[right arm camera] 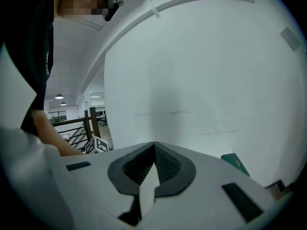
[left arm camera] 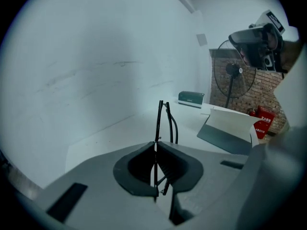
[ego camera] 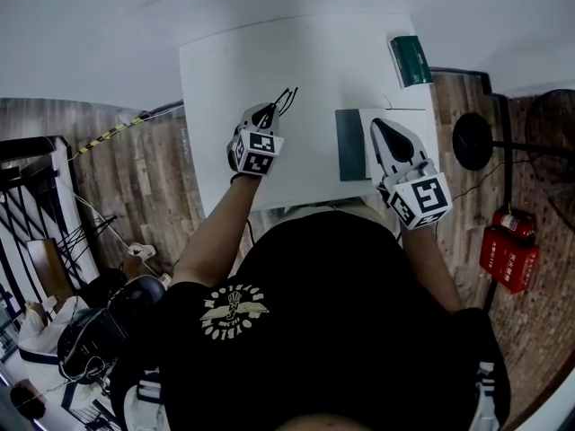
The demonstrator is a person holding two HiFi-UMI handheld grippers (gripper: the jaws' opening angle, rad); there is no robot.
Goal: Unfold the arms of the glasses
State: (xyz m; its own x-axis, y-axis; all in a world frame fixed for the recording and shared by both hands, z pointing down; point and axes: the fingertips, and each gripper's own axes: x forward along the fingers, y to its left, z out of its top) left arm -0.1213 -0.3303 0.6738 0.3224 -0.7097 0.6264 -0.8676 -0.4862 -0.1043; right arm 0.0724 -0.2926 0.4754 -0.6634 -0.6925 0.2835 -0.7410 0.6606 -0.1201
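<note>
- The left gripper [left arm camera: 154,144] is clamped shut on the glasses [left arm camera: 158,121]; in the left gripper view the thin black frame is pinched between the dark ribbed pads.
- The glasses are seen edge-on there as a straight black line, with a second curved black piece just to its right, both sticking out beyond the jaw tips.
- Whether the arms of the glasses are folded or spread cannot be told from any view.
- In the head view the left gripper [ego camera: 269,111] is held over the left half of the white table [ego camera: 225,79], with the glasses [ego camera: 286,99] jutting from its tip toward the far side.
- The right gripper [right arm camera: 154,145] is closed with its jaws pressed together, and nothing is held between them.
- In the head view the right gripper [ego camera: 379,126] is set to the right of the left one and well apart from it, over the near right part of the table.
- A white box with a dark grey flap [ego camera: 350,146] is lying just left of the right gripper's tip, and is seen to the right of the glasses in the left gripper view [left arm camera: 232,121].
- A green box [ego camera: 411,59] is placed at the far right corner of the table.
- A black fan [ego camera: 472,140] and red fire extinguishers [ego camera: 509,251] are stood on the wooden floor to the right of the table.
</note>
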